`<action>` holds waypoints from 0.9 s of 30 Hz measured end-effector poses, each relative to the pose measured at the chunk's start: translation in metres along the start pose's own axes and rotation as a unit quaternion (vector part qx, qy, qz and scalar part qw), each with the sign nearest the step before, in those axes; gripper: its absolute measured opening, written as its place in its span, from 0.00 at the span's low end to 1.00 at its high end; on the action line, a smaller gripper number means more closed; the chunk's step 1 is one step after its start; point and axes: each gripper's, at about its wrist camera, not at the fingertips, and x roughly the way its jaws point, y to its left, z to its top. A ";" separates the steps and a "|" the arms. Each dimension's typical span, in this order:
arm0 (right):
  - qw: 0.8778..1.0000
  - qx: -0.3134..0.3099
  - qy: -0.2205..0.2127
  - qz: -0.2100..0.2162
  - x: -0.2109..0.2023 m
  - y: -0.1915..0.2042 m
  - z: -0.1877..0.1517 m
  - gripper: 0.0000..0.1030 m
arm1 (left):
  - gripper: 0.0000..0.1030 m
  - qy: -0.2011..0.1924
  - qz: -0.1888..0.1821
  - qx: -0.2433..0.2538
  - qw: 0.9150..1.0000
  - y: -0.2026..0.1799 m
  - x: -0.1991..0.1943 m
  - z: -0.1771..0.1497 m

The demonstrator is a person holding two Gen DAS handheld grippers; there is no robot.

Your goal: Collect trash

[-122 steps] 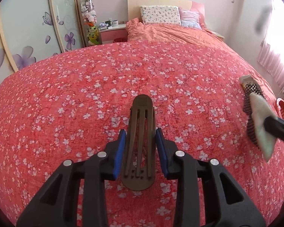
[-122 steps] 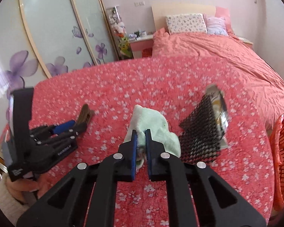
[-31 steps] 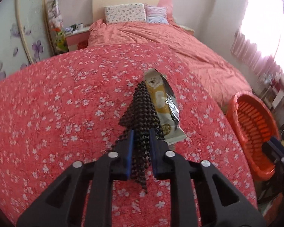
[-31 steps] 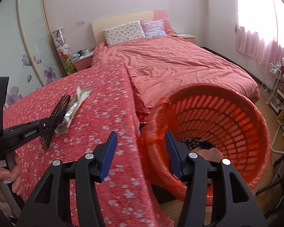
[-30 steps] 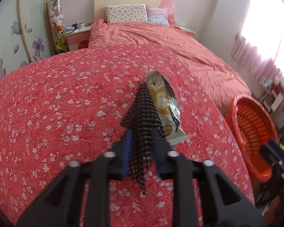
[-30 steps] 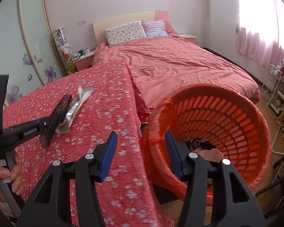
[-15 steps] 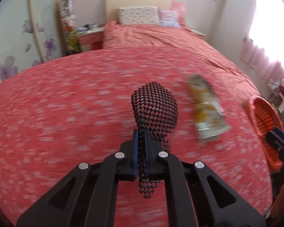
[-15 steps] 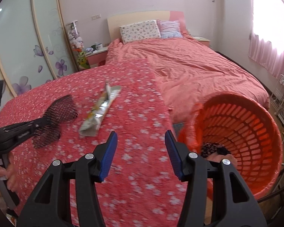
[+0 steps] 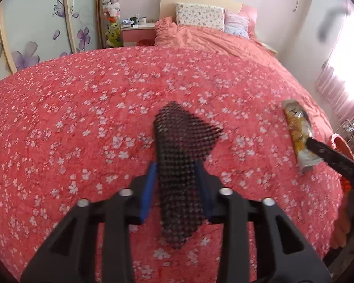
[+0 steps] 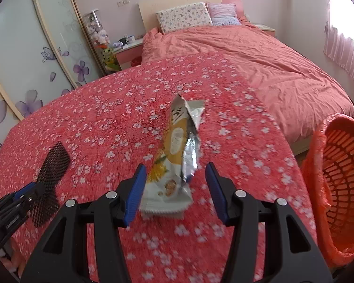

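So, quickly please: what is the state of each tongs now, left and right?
Left tongs: open, the black mesh piece lying between the fingers, not clamped.
Right tongs: open, around the snack wrapper, not gripping it.

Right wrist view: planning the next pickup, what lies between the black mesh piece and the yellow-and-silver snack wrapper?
Only bare red floral tablecloth between black mesh piece and yellow-and-silver snack wrapper, in the right wrist view.

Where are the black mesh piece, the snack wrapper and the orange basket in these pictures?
black mesh piece (image 9: 179, 141): left wrist view, middle of its wide upper part.
snack wrapper (image 10: 174, 141): right wrist view, yellow printed front.
orange basket (image 10: 342, 165): right wrist view, slotted inner wall.
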 end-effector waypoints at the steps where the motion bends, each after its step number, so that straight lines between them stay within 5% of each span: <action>1: 1.000 -0.002 0.003 -0.002 0.002 0.002 0.000 0.51 | 0.42 -0.002 -0.003 0.000 1.000 0.000 0.000 0.001; 11: 0.999 -0.040 0.000 -0.001 -0.011 0.014 -0.015 0.18 | 0.43 0.010 0.033 0.009 0.999 -0.017 0.016 0.001; 16: 0.998 -0.067 -0.005 -0.012 -0.024 0.018 -0.027 0.16 | 0.43 0.008 0.056 0.023 0.998 -0.022 0.017 -0.002; 21: 0.997 -0.076 0.007 -0.020 -0.013 0.026 -0.030 0.30 | 0.45 -0.002 0.085 0.045 0.995 -0.035 0.019 -0.006; 27: 0.997 -0.081 0.009 -0.020 -0.009 0.024 -0.030 0.32 | 0.48 -0.012 0.098 0.053 0.994 -0.039 0.019 -0.010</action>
